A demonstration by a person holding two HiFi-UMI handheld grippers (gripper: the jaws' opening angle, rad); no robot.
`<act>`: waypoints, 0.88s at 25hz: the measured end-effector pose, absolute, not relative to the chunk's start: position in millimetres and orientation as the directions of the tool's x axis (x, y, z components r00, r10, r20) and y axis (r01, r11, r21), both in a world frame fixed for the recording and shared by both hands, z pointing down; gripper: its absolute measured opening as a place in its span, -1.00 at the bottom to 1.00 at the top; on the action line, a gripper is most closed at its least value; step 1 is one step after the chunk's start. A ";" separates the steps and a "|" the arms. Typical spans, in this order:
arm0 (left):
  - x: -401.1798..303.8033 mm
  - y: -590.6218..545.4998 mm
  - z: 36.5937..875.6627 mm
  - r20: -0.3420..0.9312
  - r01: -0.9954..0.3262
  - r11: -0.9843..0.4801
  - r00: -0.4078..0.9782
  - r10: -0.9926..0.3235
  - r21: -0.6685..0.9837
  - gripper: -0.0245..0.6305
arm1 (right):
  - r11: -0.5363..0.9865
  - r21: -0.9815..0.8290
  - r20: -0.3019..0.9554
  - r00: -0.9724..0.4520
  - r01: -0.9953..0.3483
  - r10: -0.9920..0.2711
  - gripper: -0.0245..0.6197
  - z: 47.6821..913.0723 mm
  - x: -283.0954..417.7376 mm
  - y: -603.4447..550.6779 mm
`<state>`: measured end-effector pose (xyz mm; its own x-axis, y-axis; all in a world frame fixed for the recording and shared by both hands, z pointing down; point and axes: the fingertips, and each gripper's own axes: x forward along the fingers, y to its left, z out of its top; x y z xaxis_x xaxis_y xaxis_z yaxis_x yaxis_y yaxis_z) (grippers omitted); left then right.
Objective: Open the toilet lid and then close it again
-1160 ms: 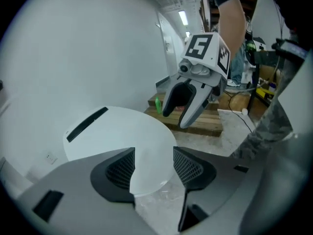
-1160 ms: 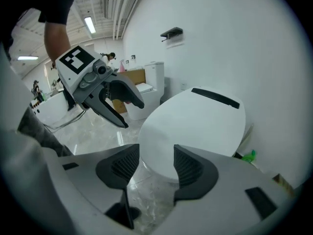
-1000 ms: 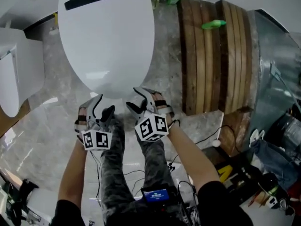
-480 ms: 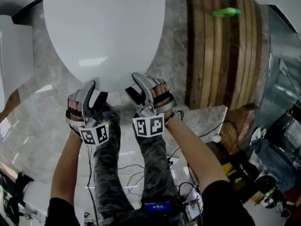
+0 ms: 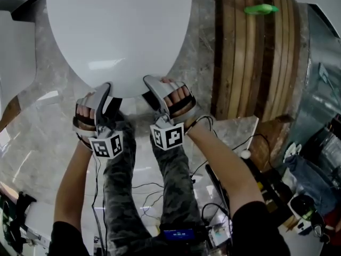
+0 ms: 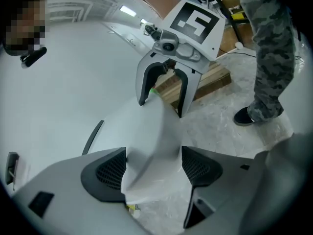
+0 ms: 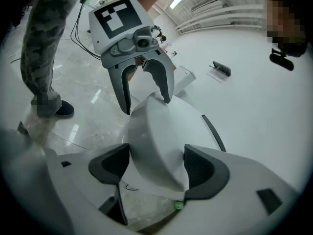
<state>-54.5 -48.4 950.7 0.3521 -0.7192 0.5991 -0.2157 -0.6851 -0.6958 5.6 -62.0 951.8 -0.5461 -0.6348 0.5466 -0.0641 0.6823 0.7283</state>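
The white toilet lid (image 5: 117, 31) lies down over the bowl and fills the top of the head view. My left gripper (image 5: 106, 92) and right gripper (image 5: 152, 87) sit side by side at its front rim. The left gripper view has the rim (image 6: 151, 136) running between the left gripper's (image 6: 151, 168) dark pads, with the right gripper (image 6: 159, 104) beyond it. The right gripper view mirrors this: the rim (image 7: 156, 131) lies between the right gripper's (image 7: 156, 168) pads and the left gripper (image 7: 146, 102) is behind. Both pairs of jaws have just been opening and stand wide around the rim without clamping it.
A slatted wooden platform (image 5: 250, 52) stands right of the toilet with a green object (image 5: 261, 8) on it. The person's legs (image 5: 122, 185) stand on the marble floor, with cables (image 5: 213, 175) around them. Clutter (image 5: 314, 164) fills the right edge. A white fixture (image 5: 16, 47) is at the left.
Both grippers have rolled and sunk with the lid's front rim. Their jaws have spread wider. The lid now fills more of the head view.
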 end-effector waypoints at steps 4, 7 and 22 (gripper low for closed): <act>-53.9 -49.9 946.9 0.613 -0.221 -0.688 0.326 -0.720 -0.691 0.11 | 0.695 0.716 0.582 -0.496 -0.064 -0.645 0.13 947.6 5.7 -60.0; -54.4 -48.7 932.7 0.599 -0.218 -0.688 0.358 -0.716 -0.692 0.11 | 0.705 0.705 0.585 -0.502 -0.073 -0.637 0.13 934.4 5.0 -58.9; -55.9 -56.8 725.7 0.493 -0.256 -0.638 0.452 -0.743 -0.727 0.09 | 0.727 0.676 0.530 -0.604 -0.122 -0.595 0.12 723.3 4.4 -67.1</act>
